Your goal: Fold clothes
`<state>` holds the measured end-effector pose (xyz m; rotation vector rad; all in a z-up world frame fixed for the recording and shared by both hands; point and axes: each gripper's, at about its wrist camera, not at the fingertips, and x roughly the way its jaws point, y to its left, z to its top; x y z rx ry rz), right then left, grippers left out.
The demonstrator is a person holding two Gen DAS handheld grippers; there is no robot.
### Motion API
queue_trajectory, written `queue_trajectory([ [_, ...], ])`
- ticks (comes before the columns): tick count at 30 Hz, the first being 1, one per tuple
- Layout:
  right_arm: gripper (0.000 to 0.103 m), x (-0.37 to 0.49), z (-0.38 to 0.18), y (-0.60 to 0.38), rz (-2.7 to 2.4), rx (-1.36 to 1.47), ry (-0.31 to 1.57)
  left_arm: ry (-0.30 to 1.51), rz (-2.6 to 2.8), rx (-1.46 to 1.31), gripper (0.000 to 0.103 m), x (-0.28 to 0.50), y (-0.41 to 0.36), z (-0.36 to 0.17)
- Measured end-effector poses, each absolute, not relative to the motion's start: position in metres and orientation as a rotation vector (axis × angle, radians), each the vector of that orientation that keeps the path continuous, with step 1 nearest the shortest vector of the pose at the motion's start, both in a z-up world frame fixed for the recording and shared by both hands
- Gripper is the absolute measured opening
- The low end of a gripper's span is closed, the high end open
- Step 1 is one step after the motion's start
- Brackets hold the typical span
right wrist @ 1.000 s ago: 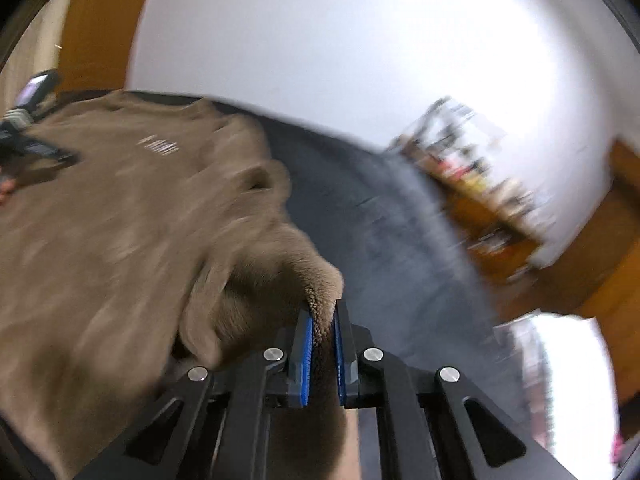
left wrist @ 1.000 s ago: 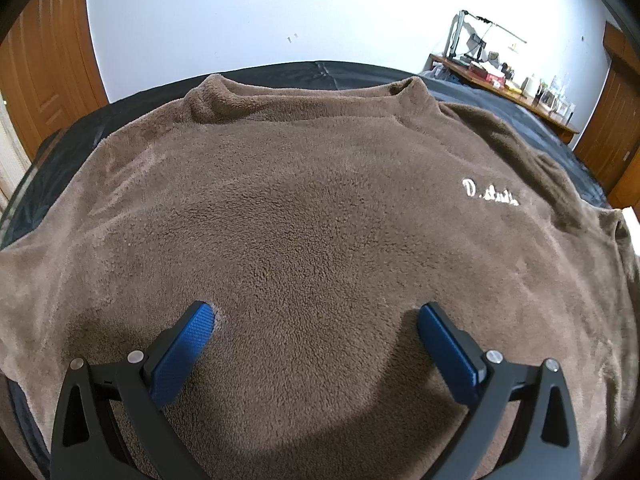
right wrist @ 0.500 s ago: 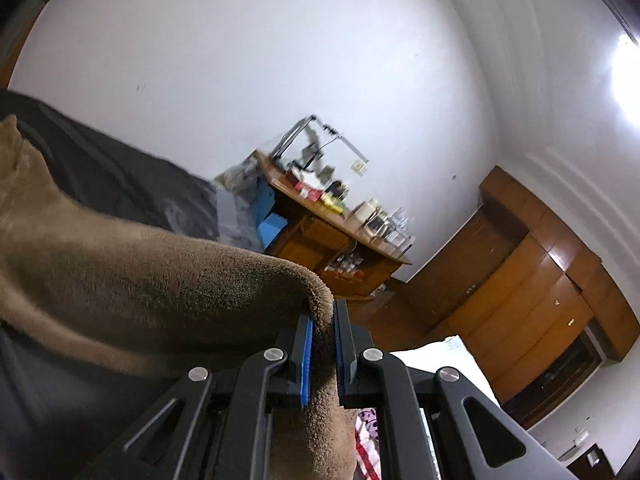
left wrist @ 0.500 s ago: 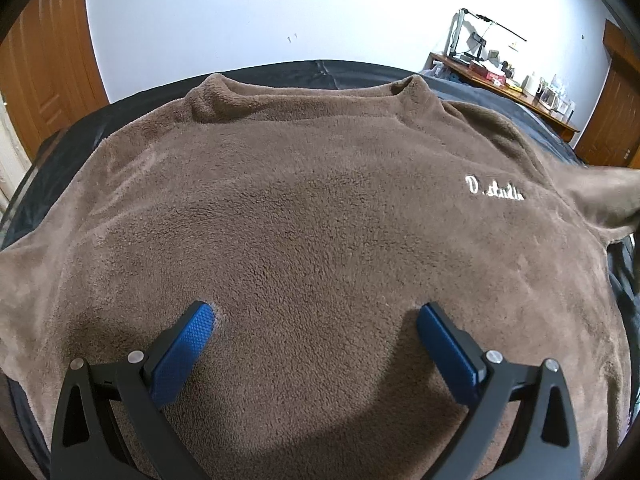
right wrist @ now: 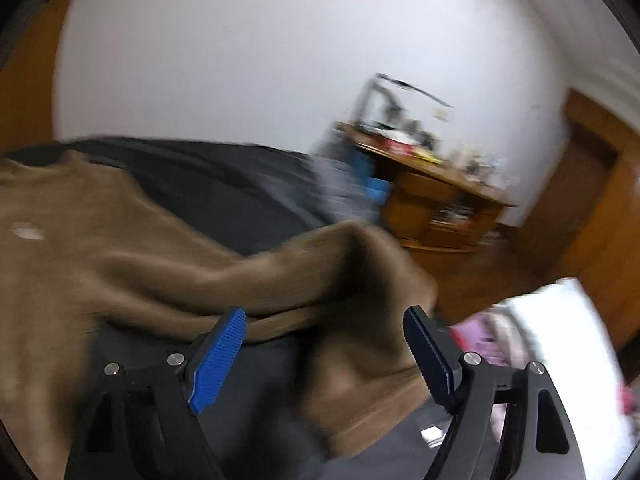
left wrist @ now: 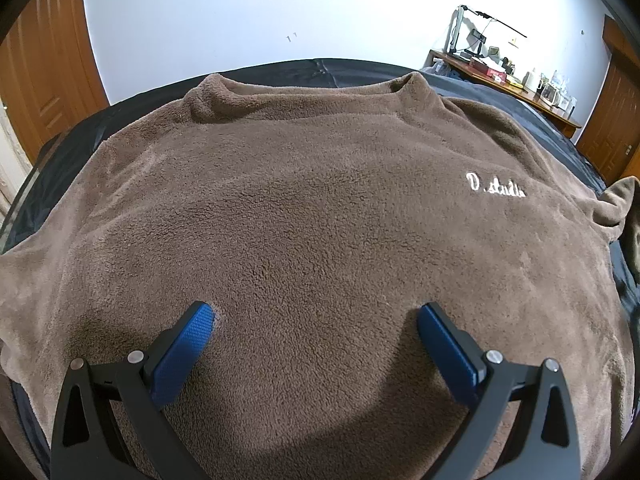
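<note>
Your left gripper (left wrist: pixel 314 316) stands with its jaws wide apart, its blue pads (left wrist: pixel 182 354) resting on the lower body of the brown fleece sweater (left wrist: pixel 304 208), clamped on nothing. The sweater lies spread front-up on the dark bed (left wrist: pixel 332 70), collar towards the wall, white lettering (left wrist: pixel 495 188) on the chest. Your right gripper (right wrist: pixel 324 320) has its jaws opening; the sweater's sleeve (right wrist: pixel 360 280) lies between them, blurred, with neither pad pressing on it.
</note>
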<state>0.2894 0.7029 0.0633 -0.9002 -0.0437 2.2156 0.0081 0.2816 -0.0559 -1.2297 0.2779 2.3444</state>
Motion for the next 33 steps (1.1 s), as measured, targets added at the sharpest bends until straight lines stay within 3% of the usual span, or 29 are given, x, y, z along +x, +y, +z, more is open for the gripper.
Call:
queue_trajectory([
  [9, 0.083, 0.234, 0.029, 0.603, 2.464, -1.1, -0.232, 0.267, 2.288, -1.287, 0.102, 0.021, 0.27, -0.052],
  [15, 0.083, 0.192, -0.002, 0.602, 2.37, -1.211, -0.351, 0.291, 2.278, -1.222, 0.102, 0.058, 0.238, -0.054],
  [18, 0.083, 0.194, -0.003, 0.619, 2.254, -1.176, -0.391, 0.209, 2.312, -1.223, 0.102, 0.054, 0.227, -0.053],
  [25, 0.095, 0.207, -0.003, 0.641, 2.275, -1.16, -0.3, 0.114, 2.312, -1.211, 0.102, 0.047, 0.216, -0.051],
  [33, 0.095, 0.243, 0.018, 0.596, 2.471, -1.19, -0.349, 0.186, 2.332, -1.218, 0.102, 0.051, 0.222, -0.053],
])
